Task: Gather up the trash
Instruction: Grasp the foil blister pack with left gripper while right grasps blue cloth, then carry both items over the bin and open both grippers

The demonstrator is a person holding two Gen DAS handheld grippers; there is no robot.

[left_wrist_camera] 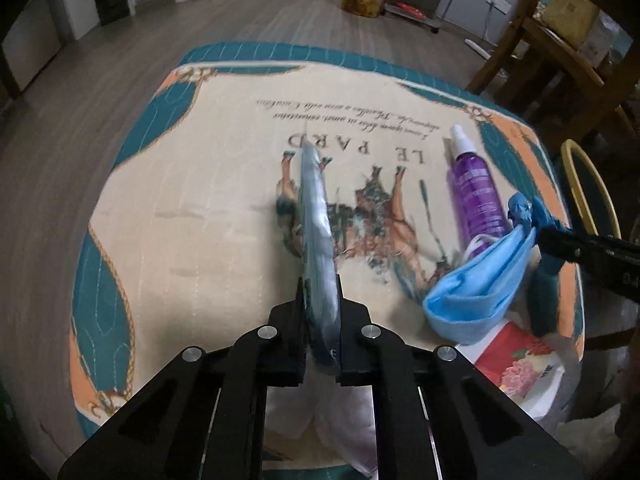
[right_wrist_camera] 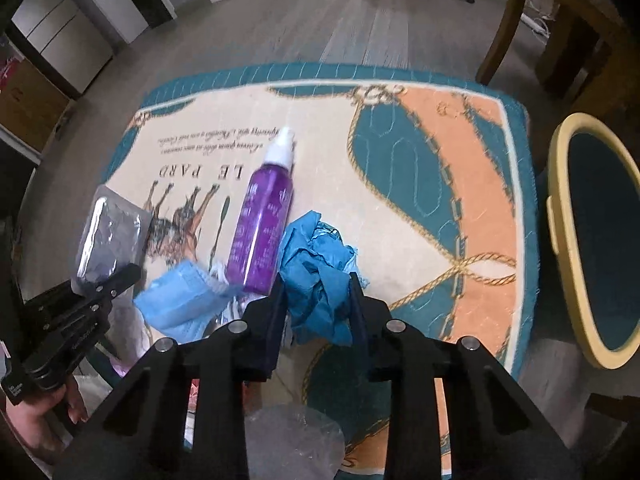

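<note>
My left gripper (left_wrist_camera: 320,296) is shut on a silver foil packet (left_wrist_camera: 316,216), seen edge-on and pointing away over the cloth. From the right wrist view the same packet (right_wrist_camera: 112,232) stands tilted in the left gripper (right_wrist_camera: 100,280) at the far left. My right gripper (right_wrist_camera: 318,286) has its pads against a crumpled blue wad (right_wrist_camera: 316,264) resting on the cloth. In the left wrist view this wad (left_wrist_camera: 520,208) sits at the tip of the right gripper (left_wrist_camera: 540,230). A purple spray bottle (right_wrist_camera: 260,220) and a light blue face mask (right_wrist_camera: 180,304) lie between the two grippers.
A printed teal and orange cloth (right_wrist_camera: 440,184) covers the table. A yellow-rimmed bin (right_wrist_camera: 560,240) stands past its right edge, with wooden furniture (right_wrist_camera: 560,20) behind. A red flowered wrapper (left_wrist_camera: 516,356) and clear plastic (right_wrist_camera: 296,432) lie near the front edge. A hand (right_wrist_camera: 36,412) grips the left tool.
</note>
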